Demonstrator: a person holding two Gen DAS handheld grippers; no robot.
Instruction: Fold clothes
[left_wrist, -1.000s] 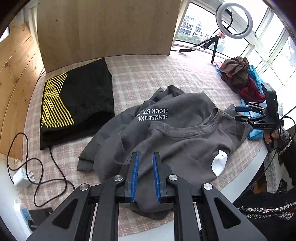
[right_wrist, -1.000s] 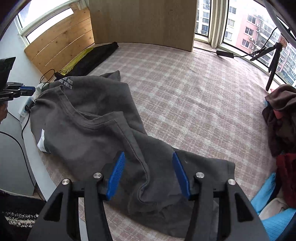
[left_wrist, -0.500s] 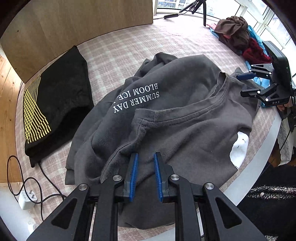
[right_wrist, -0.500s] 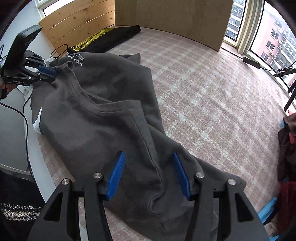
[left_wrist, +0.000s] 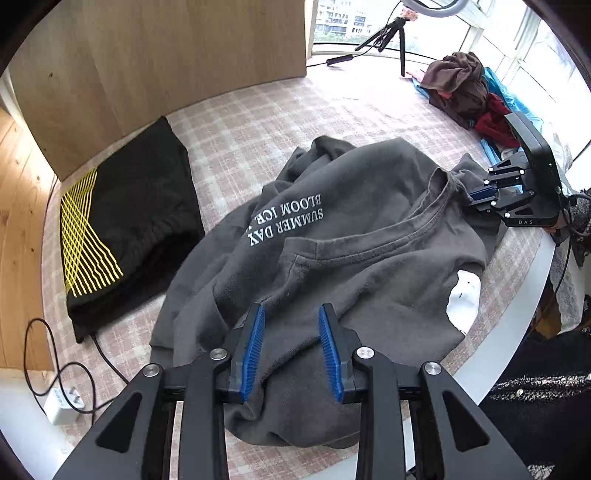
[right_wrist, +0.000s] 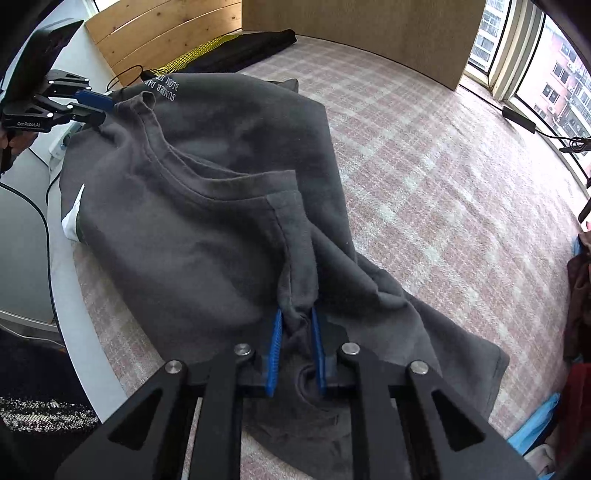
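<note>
grey sweatshirt (left_wrist: 369, 266) lies crumpled on the checked tablecloth (left_wrist: 258, 122), near the table's front edge, neck band up and the white lettering showing upside down toward the far side; a white label or lining peeks out at the edge nearest the person. none of it is folded yet, as far as i can judge: the body is bunched, one sleeve trails off to the side, and no clean crease shows.

left gripper (left_wrist: 291, 343) has just been opening, and its blue pads stand apart over a ridge of the cloth without pressing on it (the fabric sits between them, loose). right gripper (right_wrist: 297, 350) has just been closing, and its jaws are pinched on a gathered tuck of the sweatshirt near the shoulder seam.

one black garment with yellow stripes (left_wrist: 122, 229) lies flat and squared off at the far left, which looks like a piece already done. a heap of brown, red and blue clothes (left_wrist: 469, 92) waits by the window, so most of the work seems to lie ahead: spread this sweatshirt flat, fold it, then take on the pile.
</note>
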